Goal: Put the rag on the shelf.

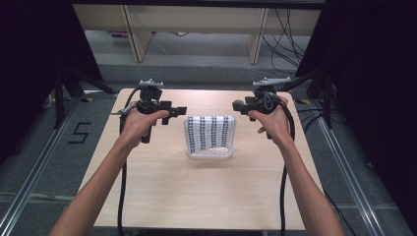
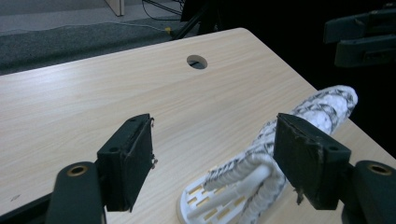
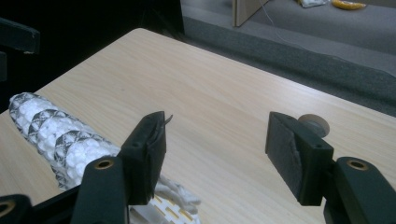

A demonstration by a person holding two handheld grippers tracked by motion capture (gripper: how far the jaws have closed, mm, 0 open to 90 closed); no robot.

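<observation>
Folded cloth (image 1: pixel 210 136): white with dark patterned stripes, lying flat mid-desk, on or in what looks like a white slatted tray; the tray's rim peeks out at the near edge in the left gripper view. Likely light, soft and floppy, knit-like surface, not slippery; best taken at a free edge or corner, since a pinch mid-fold would probably bunch the layers. Left of the cloth, left hand-held gripper (image 1: pixel 181 110) hovers just beside its far-left corner, jaws apart, nothing between them. Right of the cloth, right hand-held gripper (image 1: pixel 238 104) sits near the far-right corner, jaws apart too, empty. Desk (image 1: pixel 162 196) is bare wood around the cloth; cable hole (image 2: pixel 196 61) beyond it, well apart. Nothing blocks either approach; trailing cables hang off the near edge.
</observation>
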